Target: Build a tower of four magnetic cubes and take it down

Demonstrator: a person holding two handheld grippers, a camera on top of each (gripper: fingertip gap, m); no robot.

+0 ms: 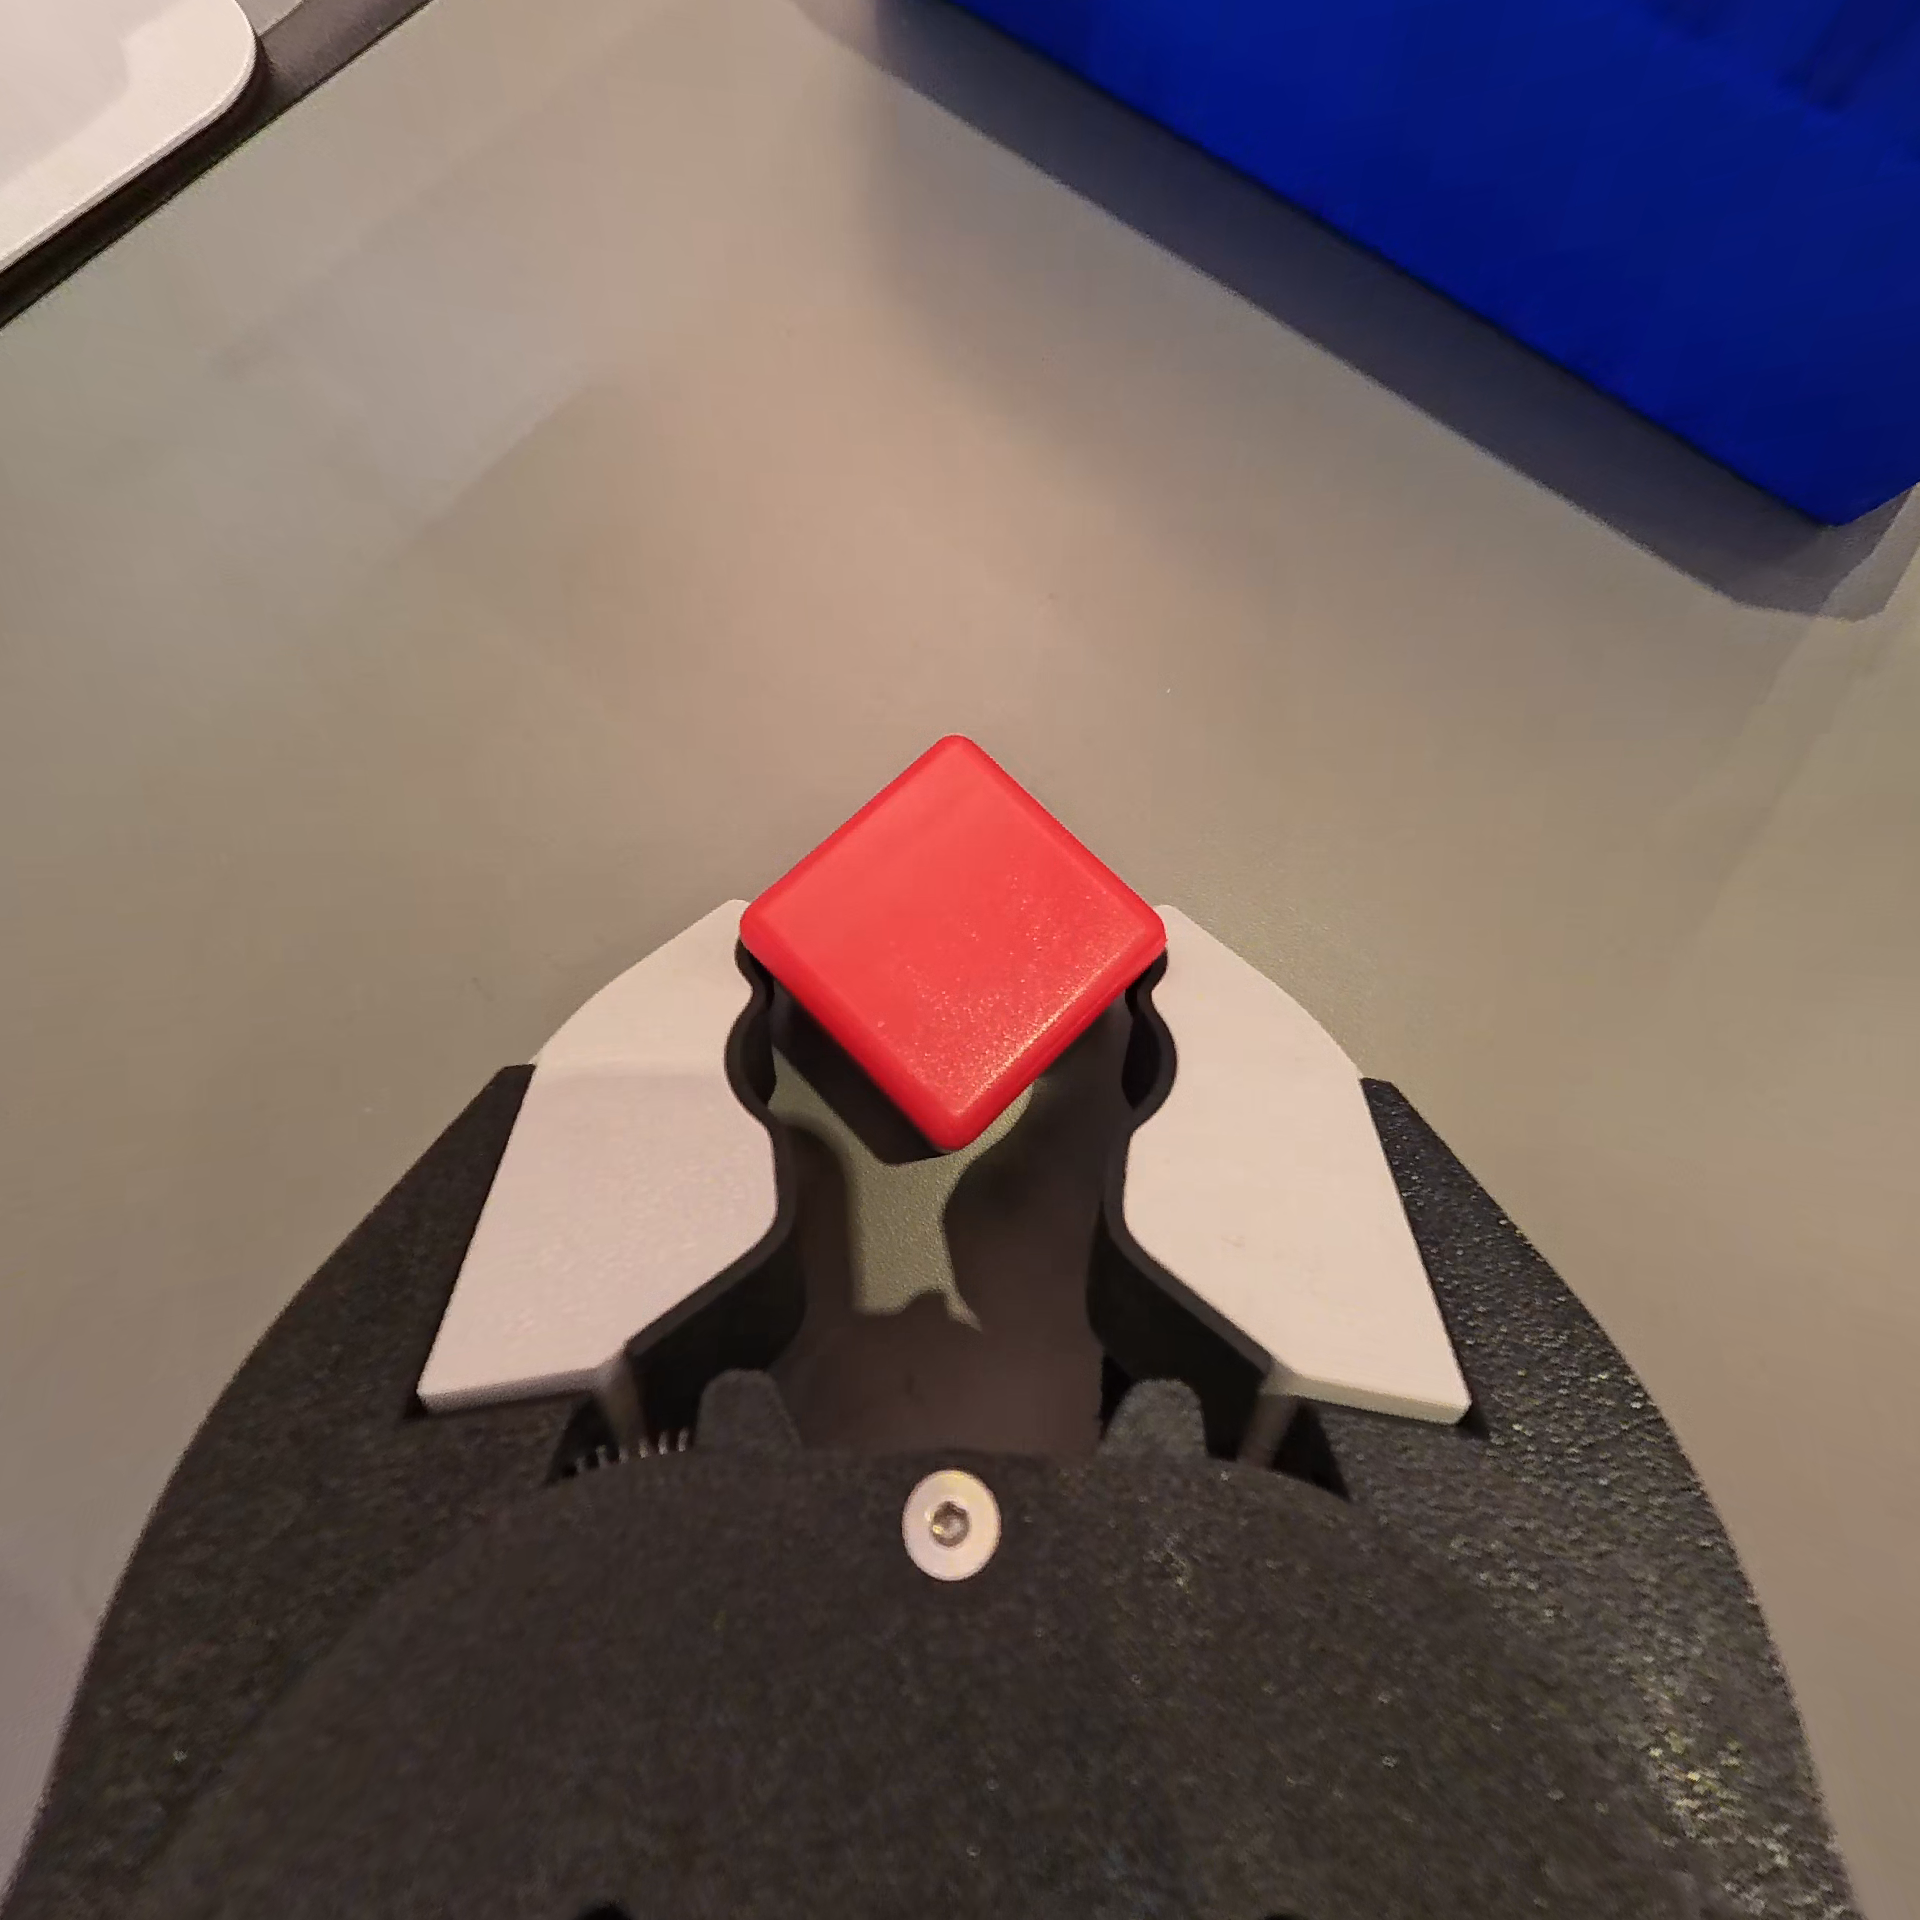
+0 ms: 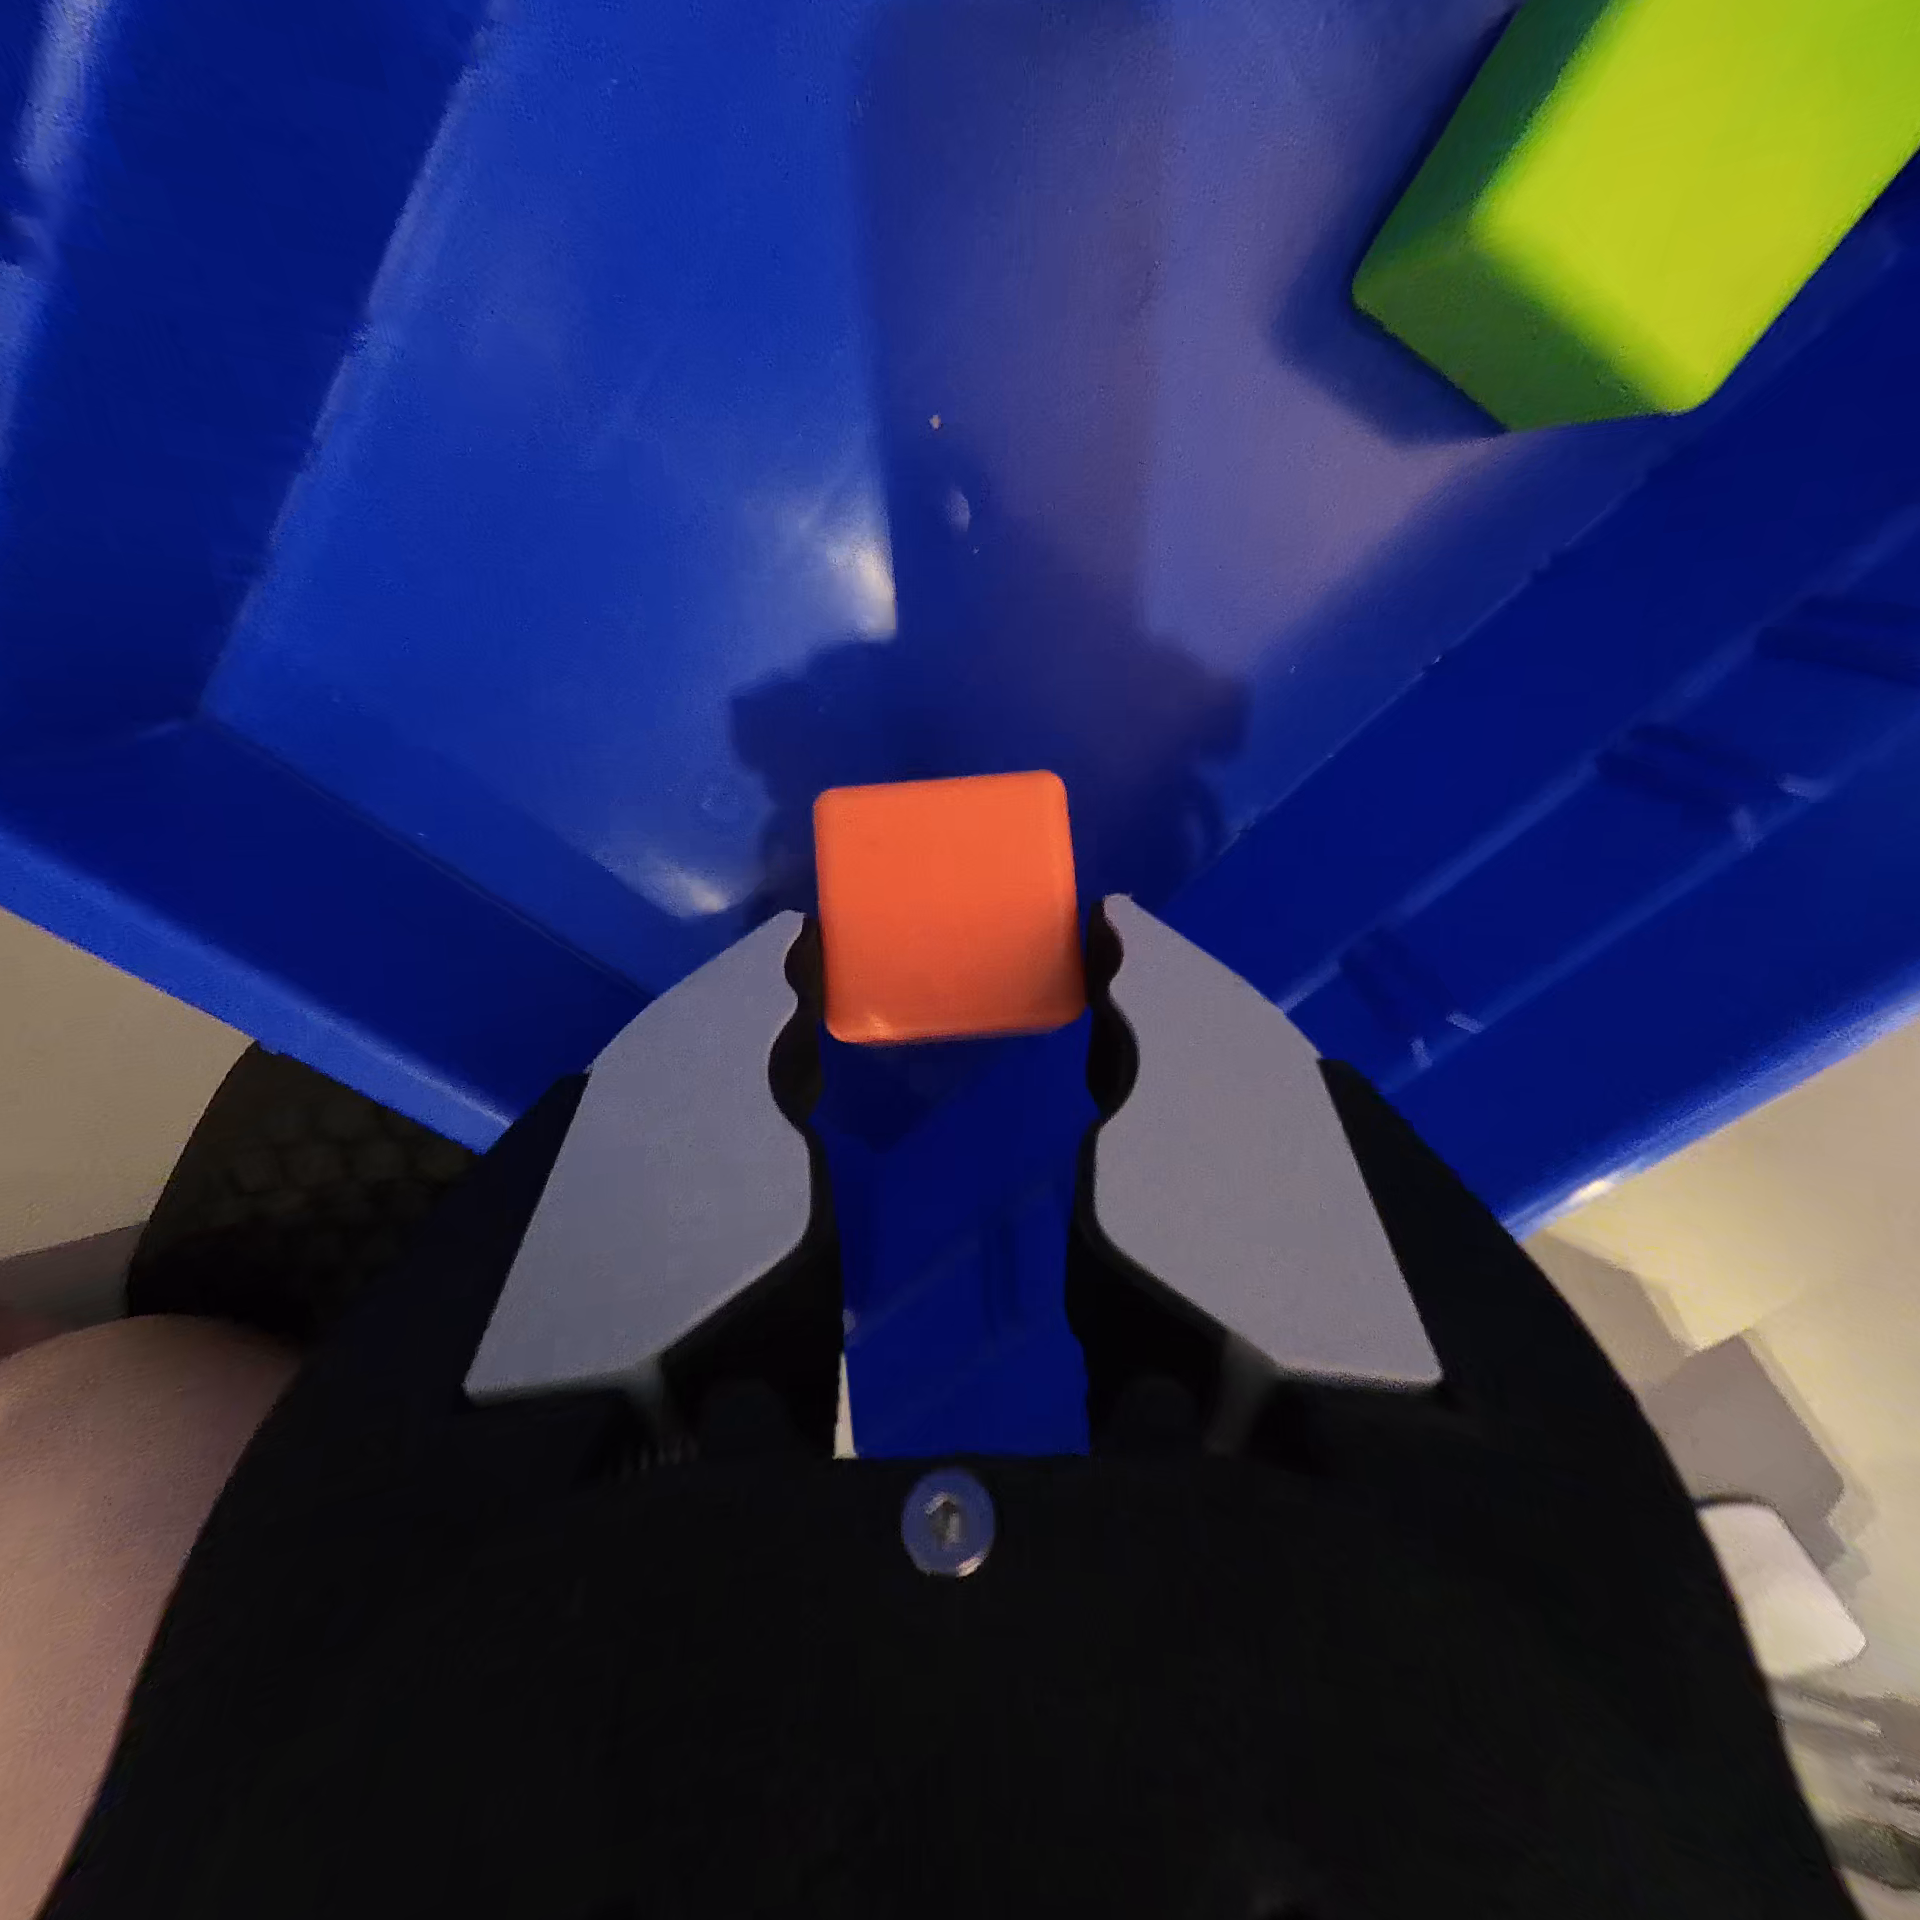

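Observation:
In the left wrist view my left gripper (image 1: 953,940) is shut on a red cube (image 1: 951,940), gripped corner to corner so it sits like a diamond, above the grey table (image 1: 520,582). In the right wrist view my right gripper (image 2: 945,920) is shut on an orange cube (image 2: 943,906) and holds it over the floor of a blue bin (image 2: 623,468). A lime green block (image 2: 1631,218) lies in the bin at the upper right. No other cubes show.
The blue bin (image 1: 1507,208) stands on the table at the upper right of the left wrist view. A white flat object (image 1: 94,114) lies at the far left corner. A hand (image 2: 94,1558) shows at the lower left of the right wrist view. One gripper's finger ends stand about 30 cm off the other's. To reach the lime green block (image 2: 1631,218) in a straight line is about 11 cm for my right fingers, about 35 cm for my left.

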